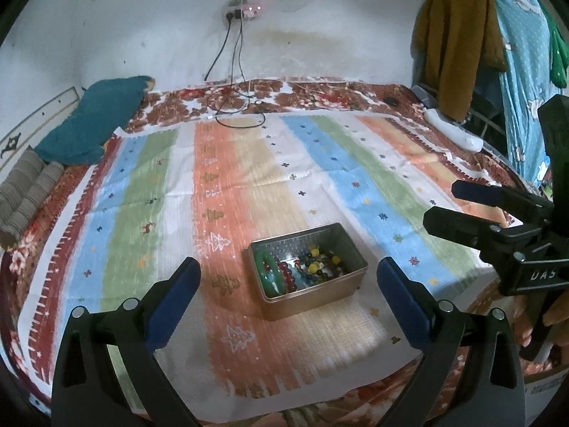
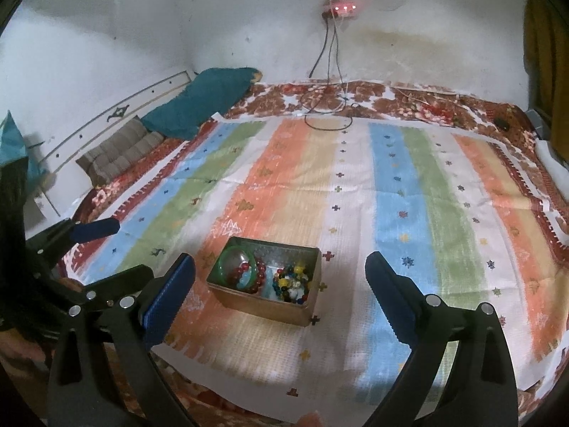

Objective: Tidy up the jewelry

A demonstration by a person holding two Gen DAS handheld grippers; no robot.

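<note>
A small metal tin (image 1: 350, 277) (image 2: 261, 307) sits on the striped cloth on the bed. Inside it lie a green bangle (image 1: 270, 272) (image 2: 227, 254), a dark red bead bracelet (image 1: 288, 275) (image 2: 258, 272) and a heap of mixed coloured beads (image 1: 322, 261) (image 2: 293, 281). My left gripper (image 1: 288, 277) stands open just short of the tin, with nothing between its blue pads. My right gripper (image 2: 281, 272) is open too, short of the tin and empty. In the left wrist view the right gripper (image 1: 444, 203) reaches in from the right edge; in the right wrist view the left gripper (image 2: 101, 249) reaches in from the left.
The striped cloth (image 1: 249, 185) (image 2: 391, 195) covers a floral bedspread (image 1: 320, 94). A teal pillow (image 1: 96, 124) (image 2: 202, 103) and a folded grey cushion (image 2: 121, 151) lie at the head. Black cables (image 1: 231, 106) trail from a wall socket. Clothes (image 1: 458, 42) hang at the right.
</note>
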